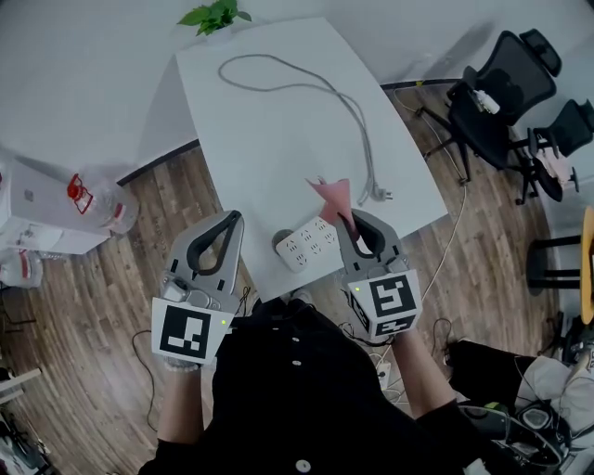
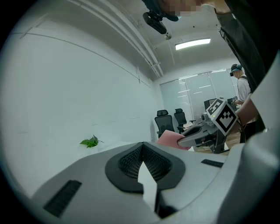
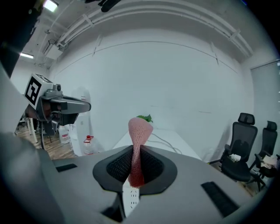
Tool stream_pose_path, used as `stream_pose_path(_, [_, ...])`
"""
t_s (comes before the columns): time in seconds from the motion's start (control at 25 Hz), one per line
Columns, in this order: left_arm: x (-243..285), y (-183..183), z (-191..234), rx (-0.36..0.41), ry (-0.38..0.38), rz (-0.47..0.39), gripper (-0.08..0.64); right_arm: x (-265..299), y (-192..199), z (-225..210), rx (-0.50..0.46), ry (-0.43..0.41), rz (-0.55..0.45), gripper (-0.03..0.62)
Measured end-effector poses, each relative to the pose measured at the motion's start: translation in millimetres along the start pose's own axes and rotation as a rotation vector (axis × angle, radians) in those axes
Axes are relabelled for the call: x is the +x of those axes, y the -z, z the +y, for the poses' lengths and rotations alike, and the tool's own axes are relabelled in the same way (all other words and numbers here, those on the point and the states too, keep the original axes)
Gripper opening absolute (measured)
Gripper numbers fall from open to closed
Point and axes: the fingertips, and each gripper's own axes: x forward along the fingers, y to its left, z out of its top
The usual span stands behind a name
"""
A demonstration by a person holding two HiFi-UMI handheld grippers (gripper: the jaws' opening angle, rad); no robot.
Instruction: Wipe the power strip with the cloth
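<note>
A white power strip [image 1: 306, 244] lies near the front edge of the white table [image 1: 278, 139]. Its grey cable [image 1: 297, 88] loops toward the far end and comes back to a plug [image 1: 380, 195]. My right gripper [image 1: 350, 223] is shut on a pink cloth [image 1: 334, 197], which sticks up just right of the strip. In the right gripper view the cloth [image 3: 140, 131] rises from between the pads [image 3: 151, 164], and the strip [image 3: 132, 197] shows below them. My left gripper [image 1: 229, 223] is shut and holds nothing, at the table's left front edge, left of the strip.
A green plant [image 1: 215, 14] sits at the table's far end. Black office chairs [image 1: 497, 93] stand to the right. A water bottle [image 1: 97, 199] and white boxes [image 1: 37, 209] are on the wooden floor to the left. The person's dark clothing fills the bottom.
</note>
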Motion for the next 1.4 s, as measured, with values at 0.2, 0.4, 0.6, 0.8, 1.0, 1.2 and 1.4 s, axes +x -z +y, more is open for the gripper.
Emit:
stream_pose_path(0.2, [4,0,-1,0.0,0.015,0.003,0.011,-17,-13,-12,0.007,0.06,-0.043,0.055])
stream_pose_path(0.4, [10,-2,-4,0.007,0.027,-0.002,0.011,-21,-14,-17,0.007,0.067,-0.041,0.055])
stream_pose_path(0.6, [10,-2,-6,0.008,0.03,0.002,0.011,-21,-12,-19,0.024,0.076,-0.036,0.055])
stream_pose_path(0.8, [11,-3,-5,0.008,0.034,-0.002,0.011,-17,-16,-15,0.022,0.067,-0.044,0.055])
stream_pose_path(1.0, [13,-5,-8,0.011,0.041,-0.006,0.011,-17,-19,-15,0.016,0.062,-0.049,0.055])
stream_pose_path(1.2, [13,-3,-9,0.007,0.045,-0.01,0.011,-17,-19,-15,0.014,0.068,-0.049,0.055])
stream_pose_path(1.4, [12,-3,-10,0.006,0.047,-0.012,0.011,-17,-20,-15,0.013,0.072,-0.049,0.055])
